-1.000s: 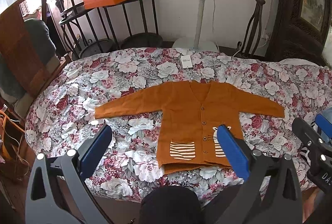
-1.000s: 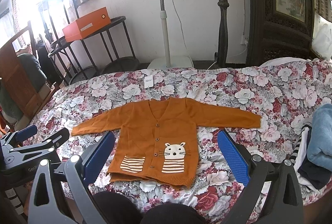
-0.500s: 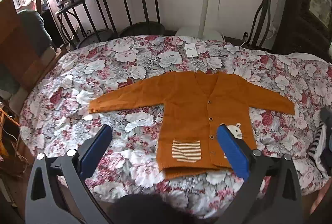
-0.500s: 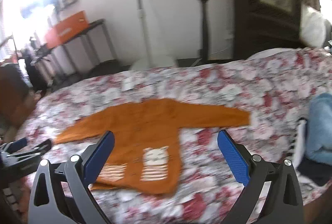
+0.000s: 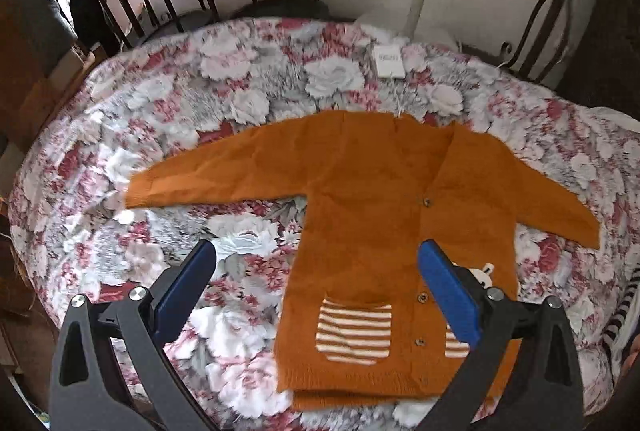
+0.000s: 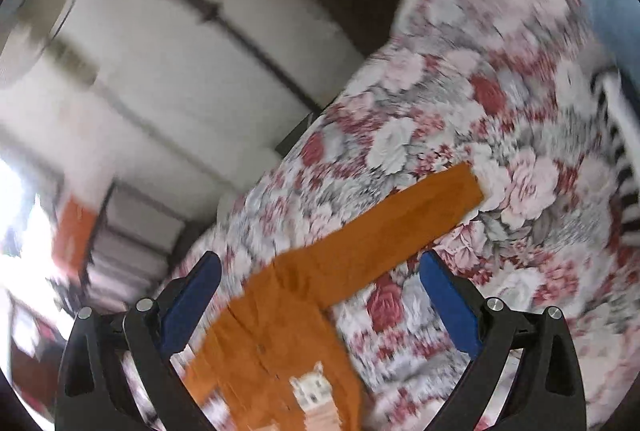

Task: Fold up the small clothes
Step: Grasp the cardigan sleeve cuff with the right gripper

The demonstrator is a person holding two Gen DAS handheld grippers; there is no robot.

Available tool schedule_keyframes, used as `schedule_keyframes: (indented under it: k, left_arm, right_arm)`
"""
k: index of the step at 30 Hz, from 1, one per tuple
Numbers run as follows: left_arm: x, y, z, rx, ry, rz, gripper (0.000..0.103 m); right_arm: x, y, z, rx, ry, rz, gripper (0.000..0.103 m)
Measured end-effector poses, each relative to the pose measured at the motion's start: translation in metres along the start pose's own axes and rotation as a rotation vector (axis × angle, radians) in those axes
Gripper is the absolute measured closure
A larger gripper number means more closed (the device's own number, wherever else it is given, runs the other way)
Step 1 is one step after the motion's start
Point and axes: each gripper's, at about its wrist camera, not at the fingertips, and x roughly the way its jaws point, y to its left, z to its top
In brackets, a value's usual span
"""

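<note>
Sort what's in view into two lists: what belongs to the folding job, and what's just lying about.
Job:
orange cardigan, spread flat
floral bedspread under it
left gripper, open
right gripper, open

Lying about:
white tag
striped clothes at the bed's edge
orange box

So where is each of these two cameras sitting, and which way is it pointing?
Left wrist: on the left gripper, looking forward and down over the orange cardigan spread flat on the floral bedspread; its two blue-padded fingers show, open.
Right wrist: on the right gripper, tilted sideways and motion-blurred, aimed along the cardigan's sleeve; its open fingers show.
Both views share the cardigan and bedspread; neither shows the other gripper.
</note>
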Motion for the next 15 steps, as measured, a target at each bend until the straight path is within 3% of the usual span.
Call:
schedule_keyframes:
  k: [2,5,12,15]
  left_arm:
    - [0.020,-0.009,0.006,0.014,0.023,-0.004,0.005]
    - [0.041,-0.029,0.011,0.051,0.017,0.023,0.005]
    - [0.105,-0.109,0.020,0.199,0.039,0.023,0.005]
    - [0.129,-0.130,0.017,0.244,0.057,0.019,0.005]
  right_arm:
    - [0.021,-0.028,0.006,0.147,-0.013,0.057,0.005]
    - [0.050,-0.059,0.009,0.265,-0.007,0.063,0.015]
    - [0.086,-0.116,0.012,0.279,-0.019,-0.048,0.032]
    - [0.096,-0.144,0.012,0.375,-0.016,-0.053,0.033]
